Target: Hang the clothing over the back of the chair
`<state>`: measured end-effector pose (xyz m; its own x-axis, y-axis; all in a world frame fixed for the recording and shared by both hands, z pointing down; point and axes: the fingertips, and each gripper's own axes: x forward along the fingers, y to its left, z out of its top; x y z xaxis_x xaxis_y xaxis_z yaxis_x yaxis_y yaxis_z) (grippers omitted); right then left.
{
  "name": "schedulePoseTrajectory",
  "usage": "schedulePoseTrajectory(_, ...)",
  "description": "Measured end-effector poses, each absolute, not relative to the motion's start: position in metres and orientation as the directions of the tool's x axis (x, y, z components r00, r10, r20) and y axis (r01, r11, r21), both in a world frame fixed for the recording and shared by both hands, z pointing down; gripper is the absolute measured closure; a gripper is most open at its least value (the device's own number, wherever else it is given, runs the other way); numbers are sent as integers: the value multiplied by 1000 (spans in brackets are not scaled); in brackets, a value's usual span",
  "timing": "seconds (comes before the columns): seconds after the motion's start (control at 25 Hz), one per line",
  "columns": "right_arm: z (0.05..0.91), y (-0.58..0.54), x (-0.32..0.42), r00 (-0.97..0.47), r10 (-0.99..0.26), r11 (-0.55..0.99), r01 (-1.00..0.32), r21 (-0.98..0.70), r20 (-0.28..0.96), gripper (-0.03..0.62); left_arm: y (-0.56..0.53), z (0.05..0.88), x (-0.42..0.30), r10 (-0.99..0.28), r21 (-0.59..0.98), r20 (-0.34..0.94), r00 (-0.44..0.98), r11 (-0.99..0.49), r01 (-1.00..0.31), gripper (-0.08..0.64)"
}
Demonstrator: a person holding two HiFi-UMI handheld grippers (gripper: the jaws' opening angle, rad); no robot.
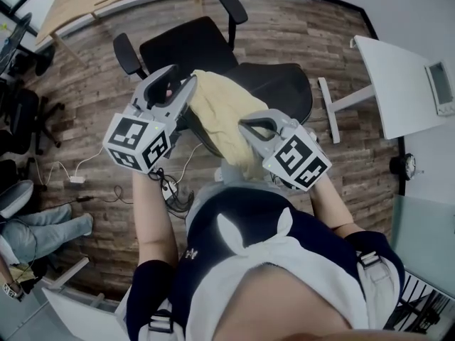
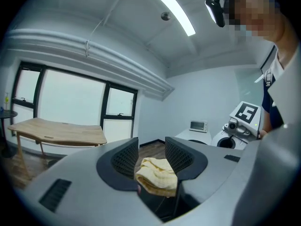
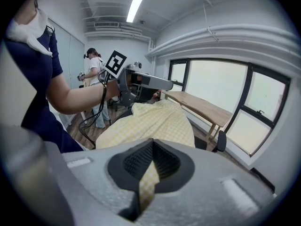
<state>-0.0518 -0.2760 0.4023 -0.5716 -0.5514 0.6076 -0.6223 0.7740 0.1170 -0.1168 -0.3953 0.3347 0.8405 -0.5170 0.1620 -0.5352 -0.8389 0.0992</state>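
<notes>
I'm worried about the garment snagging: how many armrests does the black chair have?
2. One armrest stands at the seat's left in the head view, the other at its upper right. Neither visibly touches the yellow garment.

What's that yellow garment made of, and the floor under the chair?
Garment: soft woven fabric, perhaps cotton. It is matt, hangs in limp folds and has a fine check pattern.
Floor: matt wood-look planks with visible grain and seams. Whether it is real wood or laminate can't be told.
</notes>
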Motion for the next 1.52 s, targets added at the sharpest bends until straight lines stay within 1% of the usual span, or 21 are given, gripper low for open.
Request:
schedulePoseTrajectory(0.04,402,-276,-52,-571,-553,773,-623,119,607,593,-388,333,-116,-516,98,156,842,-840,-533,384)
schedulePoseTrajectory(0.16,402,-274,-53,-571,-558,772,-624,125,602,593,-371,324,-114,-542,82,121,832,-829,-553,464)
schedulePoseTrajectory(0.32,401,-273,-53,-570,-566,769,-625,132,596,594,-354,316,-111,-595,55,91,799,-798,-600,545)
schedulePoseTrajectory(0.36,401,-273,-53,-570,-568,769,-625,134,594,593,-349,316,-110,-603,51,90,793,-792,-608,554)
schedulePoseTrajectory(0.6,401,-273,-53,-573,-577,765,-628,141,582,594,-312,321,-84,-589,50,123,798,-800,-598,554)
schedulePoseTrajectory(0.76,397,-271,-52,-571,-600,756,-634,163,560,594,-293,324,-75,-616,-51,161,771,-786,-617,554)
schedulePoseTrajectory(0.88,393,-271,-50,-563,-634,736,-650,190,530,594,-285,323,-75,-627,-51,162,762,-776,-628,554)
schedulePoseTrajectory(0.96,387,-272,-46,-556,-671,706,-682,193,490,594,-277,322,-76,-638,-22,164,752,-765,-644,554)
schedulePoseTrajectory(1.08,369,-271,-40,-566,-729,660,-730,177,386,594,-270,325,-76,-638,-19,168,751,-764,-645,554)
schedulePoseTrajectory(1.24,347,-260,-41,-606,-752,650,-749,133,259,594,-262,326,-76,-643,3,168,747,-758,-653,554)
schedulePoseTrajectory(1.4,339,-248,-44,-644,-737,667,-742,71,204,594,-252,331,-73,-629,-1,165,760,-770,-638,554)
schedulePoseTrajectory(1.52,339,-239,-49,-657,-727,679,-732,63,199,594,-245,334,-71,-621,7,169,765,-776,-631,554)
